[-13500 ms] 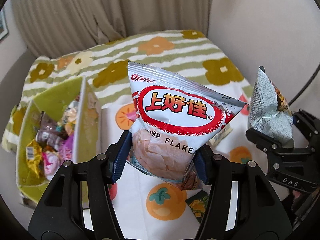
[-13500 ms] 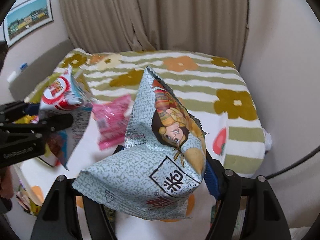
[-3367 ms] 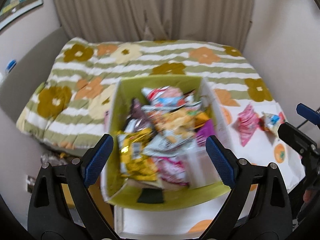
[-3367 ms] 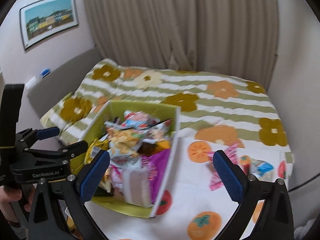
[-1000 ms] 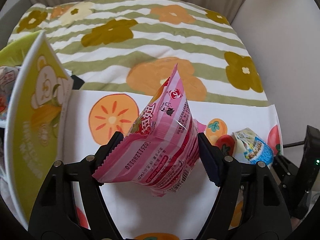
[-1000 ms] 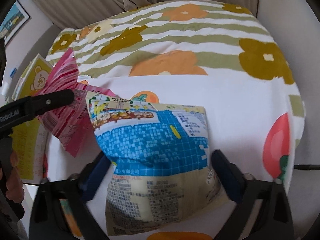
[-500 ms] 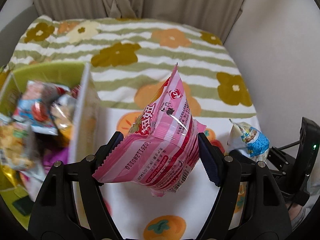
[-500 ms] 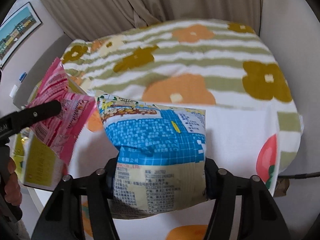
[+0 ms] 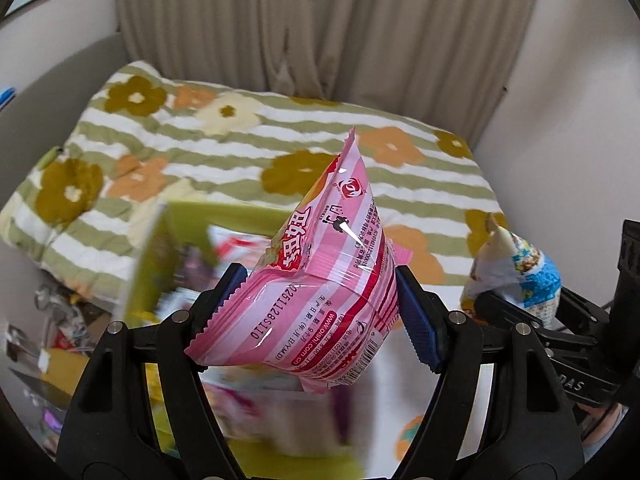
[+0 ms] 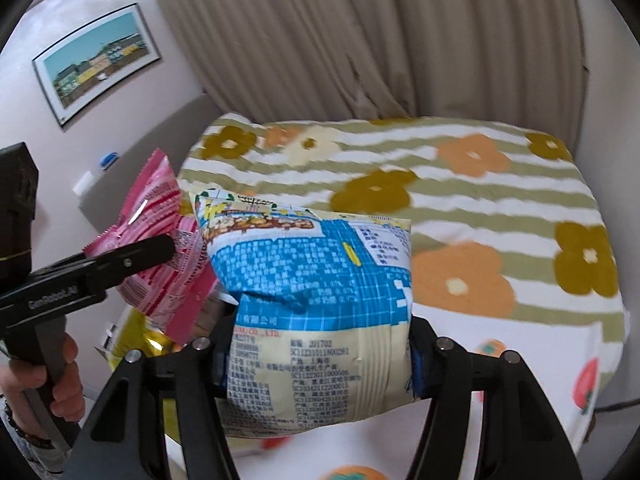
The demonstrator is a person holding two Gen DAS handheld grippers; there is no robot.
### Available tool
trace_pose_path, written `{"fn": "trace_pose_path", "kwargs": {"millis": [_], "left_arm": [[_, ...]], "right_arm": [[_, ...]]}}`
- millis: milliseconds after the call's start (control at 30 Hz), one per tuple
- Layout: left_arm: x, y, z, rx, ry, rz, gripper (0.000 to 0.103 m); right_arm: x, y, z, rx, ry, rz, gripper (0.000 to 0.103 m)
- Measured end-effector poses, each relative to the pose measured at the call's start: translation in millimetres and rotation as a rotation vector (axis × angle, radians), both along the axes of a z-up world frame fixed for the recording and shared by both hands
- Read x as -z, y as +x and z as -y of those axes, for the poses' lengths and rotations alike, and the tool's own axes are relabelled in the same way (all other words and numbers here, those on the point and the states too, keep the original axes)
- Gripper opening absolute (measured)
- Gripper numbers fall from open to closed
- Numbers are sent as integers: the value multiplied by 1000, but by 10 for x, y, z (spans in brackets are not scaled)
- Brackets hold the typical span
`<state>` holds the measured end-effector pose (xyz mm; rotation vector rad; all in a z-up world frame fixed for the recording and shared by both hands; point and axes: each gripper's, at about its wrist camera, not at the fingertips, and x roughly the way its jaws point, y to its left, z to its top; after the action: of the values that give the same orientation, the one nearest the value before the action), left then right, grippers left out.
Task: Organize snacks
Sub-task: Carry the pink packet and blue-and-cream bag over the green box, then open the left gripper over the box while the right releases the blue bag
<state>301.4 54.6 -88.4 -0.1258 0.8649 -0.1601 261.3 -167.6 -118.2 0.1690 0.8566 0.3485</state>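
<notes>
Left gripper (image 9: 320,312) clamps the pink packet (image 9: 320,280), right gripper (image 10: 316,360) clamps the blue bag (image 10: 316,300), green box (image 9: 168,248) lying below-left, nearer the left.

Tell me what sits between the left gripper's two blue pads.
In the left wrist view, the pink snack packet fills the space between the left gripper pads, which press on both its sides.

Soft, even daylight fills my room. Small glare streaks sit on the pink packet (image 9: 316,280) – it stays sharp. The green box (image 9: 160,248) under it smears with motion blur, and both views bend and darken at the rims.
</notes>
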Motion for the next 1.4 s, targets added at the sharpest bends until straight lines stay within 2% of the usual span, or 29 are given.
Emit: {"fn": "trace_pose_path", "kwargs": {"millis": [200, 400, 500, 533, 567, 1000, 1100, 1167, 1233, 1400], "left_arm": [[61, 305, -609, -16, 8, -40, 72], [352, 726, -943, 22, -54, -134, 73], [500, 857, -1009, 39, -44, -173, 84], [521, 869, -1028, 37, -25, -173, 97], [538, 861, -1032, 36, -15, -169, 99], [565, 532, -1357, 71, 16, -136, 99], [548, 445, -1371, 78, 49, -116, 99], [533, 386, -1375, 75, 72, -107, 99], [523, 327, -1383, 72, 83, -98, 99], [526, 138, -1364, 62, 106, -88, 99]], "right_arm": [[-54, 200, -689, -42, -9, 12, 58], [99, 488, -1036, -18, -16, -32, 58], [177, 595, -1113, 4, -25, -54, 58], [200, 623, -1133, 12, -27, -62, 58], [218, 643, -1151, 20, -28, -68, 58], [198, 651, -1336, 114, -71, -93, 58], [202, 701, -1396, 136, -91, -106, 59], [215, 762, -1429, 153, -112, -104, 66], [251, 803, -1437, 157, -114, -122, 93], [228, 636, -1382, 185, -91, -108, 94]]}}
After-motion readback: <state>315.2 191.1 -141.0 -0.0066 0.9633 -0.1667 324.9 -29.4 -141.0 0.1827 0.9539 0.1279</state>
